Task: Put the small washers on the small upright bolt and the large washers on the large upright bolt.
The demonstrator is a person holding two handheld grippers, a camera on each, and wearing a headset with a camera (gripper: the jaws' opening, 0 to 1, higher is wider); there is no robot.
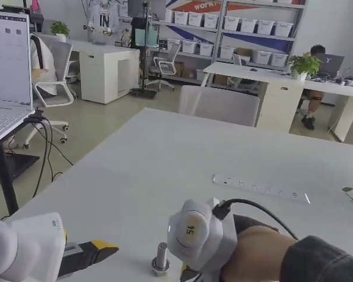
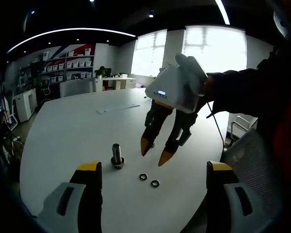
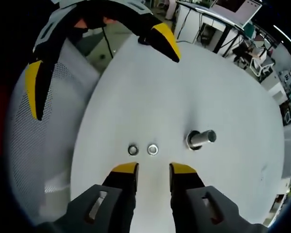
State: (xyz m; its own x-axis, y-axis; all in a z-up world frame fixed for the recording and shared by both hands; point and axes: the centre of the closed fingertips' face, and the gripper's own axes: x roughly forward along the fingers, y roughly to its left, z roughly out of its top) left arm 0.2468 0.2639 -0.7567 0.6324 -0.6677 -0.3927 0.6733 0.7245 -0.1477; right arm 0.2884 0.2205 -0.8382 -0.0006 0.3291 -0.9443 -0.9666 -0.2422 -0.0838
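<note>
Bolt, washers and strip on the table

We see the bolt [image 2: 117, 155] upright on the table [image 2: 68, 131]. In the left gripper view, two washers [image 2: 143, 176] lie side by side at its 4 o'clock, near but apart. The right gripper [image 2: 154, 154] hangs above them, and the left gripper [image 3: 99, 68] is opposite it. In the head view, the strip [image 1: 260, 189] lies at the bolt's 1 o'clock, well apart.

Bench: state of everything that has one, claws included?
Left claw: wide open, empty.
Right claw: narrowly open, empty.
Bolt: upright on the table.
Two washers: flat on the table, side by side, off the bolt.
Laptop: lid open, screen on.
</note>
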